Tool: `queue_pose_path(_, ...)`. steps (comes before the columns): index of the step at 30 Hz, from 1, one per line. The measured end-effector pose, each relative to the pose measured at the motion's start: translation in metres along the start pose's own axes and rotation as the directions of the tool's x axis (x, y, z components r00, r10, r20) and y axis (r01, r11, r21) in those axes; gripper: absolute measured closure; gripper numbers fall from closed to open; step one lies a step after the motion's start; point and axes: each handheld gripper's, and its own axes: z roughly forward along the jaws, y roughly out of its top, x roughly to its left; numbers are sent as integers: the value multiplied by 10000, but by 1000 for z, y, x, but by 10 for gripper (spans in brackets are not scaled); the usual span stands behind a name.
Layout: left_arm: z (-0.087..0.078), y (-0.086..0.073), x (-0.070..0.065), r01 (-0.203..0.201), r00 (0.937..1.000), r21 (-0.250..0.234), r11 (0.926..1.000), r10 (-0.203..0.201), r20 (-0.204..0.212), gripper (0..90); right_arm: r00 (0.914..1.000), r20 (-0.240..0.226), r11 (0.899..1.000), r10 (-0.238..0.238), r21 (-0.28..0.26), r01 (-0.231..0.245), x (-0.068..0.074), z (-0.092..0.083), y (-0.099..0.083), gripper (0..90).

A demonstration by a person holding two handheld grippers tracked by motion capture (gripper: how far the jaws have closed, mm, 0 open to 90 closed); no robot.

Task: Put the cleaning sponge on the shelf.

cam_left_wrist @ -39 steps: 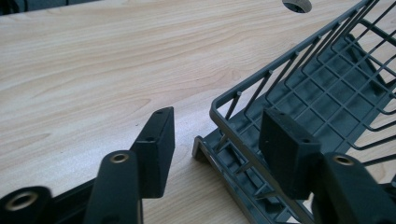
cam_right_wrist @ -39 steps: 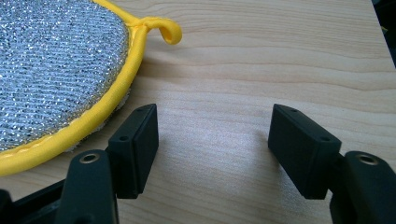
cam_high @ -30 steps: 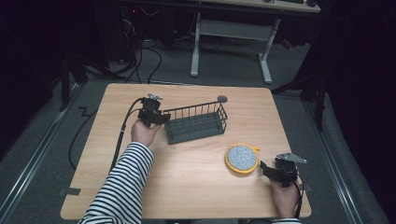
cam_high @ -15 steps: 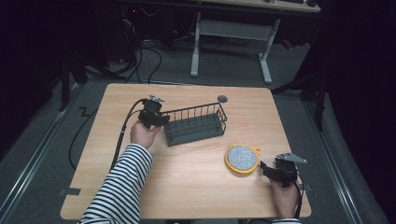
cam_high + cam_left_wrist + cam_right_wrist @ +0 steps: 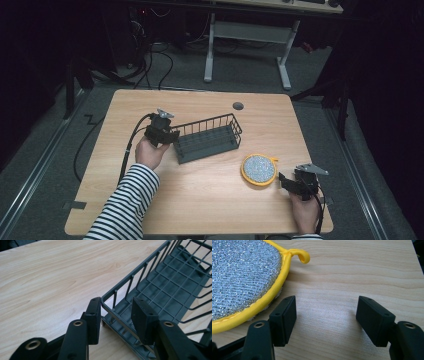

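Pinching the short end wall of the dark wire basket (image 5: pixel 209 138), the left gripper (image 5: pixel 116 317) has one jaw outside the rim and one inside, having just closed on it. That basket sits slightly tilted near the middle of the wooden table (image 5: pixel 200 200), toward its left edge. Near the right front corner, the right gripper (image 5: pixel 325 318) rests with jaws spread over bare wood, just beside the yellow-rimmed scouring pad (image 5: pixel 242 277).
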Motion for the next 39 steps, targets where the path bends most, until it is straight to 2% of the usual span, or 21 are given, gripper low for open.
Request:
queue_pose_path(15,-30,-30,-11,114,9995,-7,9999,-114,292,604,10000,0,10000,0,2,0,0,0,0,327)
queue_pose_path(23,-39,-39,-13,120,9992,-12,9999,-120,380,602,10000,5,10000,-2,5,2,0,0,0,327)
queue_pose_path(29,-40,-40,-14,76,9994,-20,10000,-76,347,600,10000,1,10000,-18,0,18,0,0,0,327)
queue_pose_path(31,-41,-40,-13,46,9990,-161,9999,-39,456,567,10000,0,10000,-17,0,17,0,0,0,327)
queue_pose_path(33,-42,-40,-13,265,9982,-248,9993,-251,550,527,10000,3,10000,-1,4,1,0,0,0,327)
queue_pose_path(36,-44,-40,-12,313,9981,-369,9988,-293,541,462,10000,1,10000,-19,-2,19,0,0,0,328)
queue_pose_path(37,-47,-41,-11,350,9981,-469,9983,-325,514,437,10000,4,10000,1,2,-1,0,0,0,327)
queue_pose_path(39,-55,-44,-8,564,9961,-874,9946,-500,730,395,10000,5,10000,-2,2,2,0,0,0,328)
